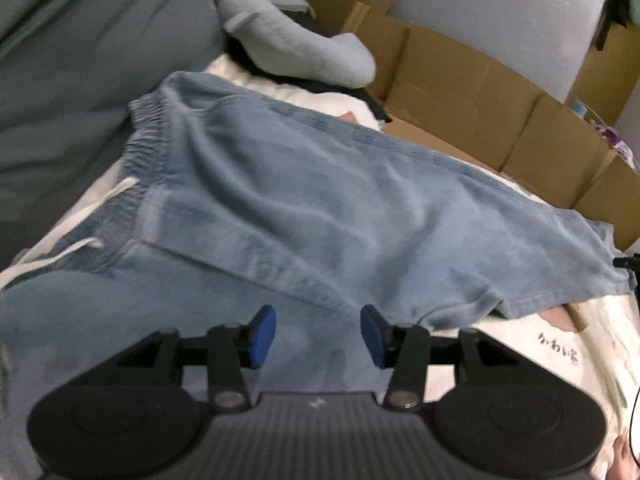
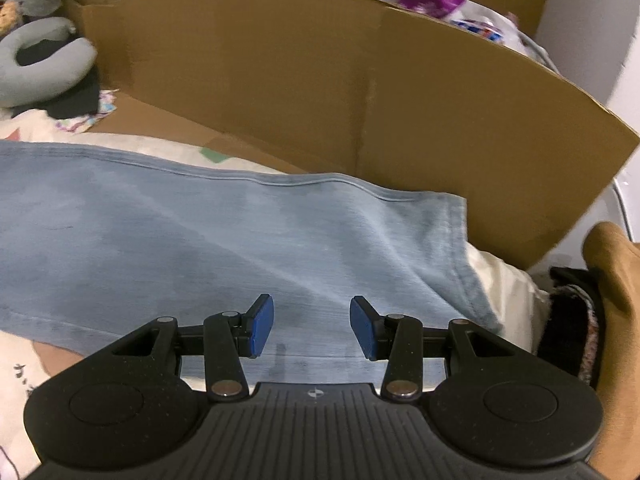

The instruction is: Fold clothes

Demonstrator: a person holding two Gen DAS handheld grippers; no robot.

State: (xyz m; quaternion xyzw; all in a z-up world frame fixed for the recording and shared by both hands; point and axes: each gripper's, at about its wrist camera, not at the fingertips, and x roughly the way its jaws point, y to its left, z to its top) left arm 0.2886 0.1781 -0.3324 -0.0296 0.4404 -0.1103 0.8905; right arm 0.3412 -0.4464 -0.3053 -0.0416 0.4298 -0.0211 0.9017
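A pair of light blue denim trousers [image 1: 304,216] lies spread on a cream printed bed sheet [image 1: 568,344], the elastic waistband with its white drawstring [image 1: 100,200] at the left and the leg hems at the right. My left gripper [image 1: 318,336] hovers open above the near leg, with nothing between its blue pads. In the right wrist view the trouser leg [image 2: 200,236] runs across the frame to its hem [image 2: 460,240]. My right gripper [image 2: 312,328] is open above the leg near the hem, holding nothing.
Brown cardboard panels [image 2: 320,92] stand along the far side of the bed. A grey neck pillow [image 1: 296,52] lies beyond the waistband. Grey-green bedding [image 1: 80,60] rises at the left. A brown cloth [image 2: 616,300] and dark knitted fabric [image 2: 572,320] sit at the right.
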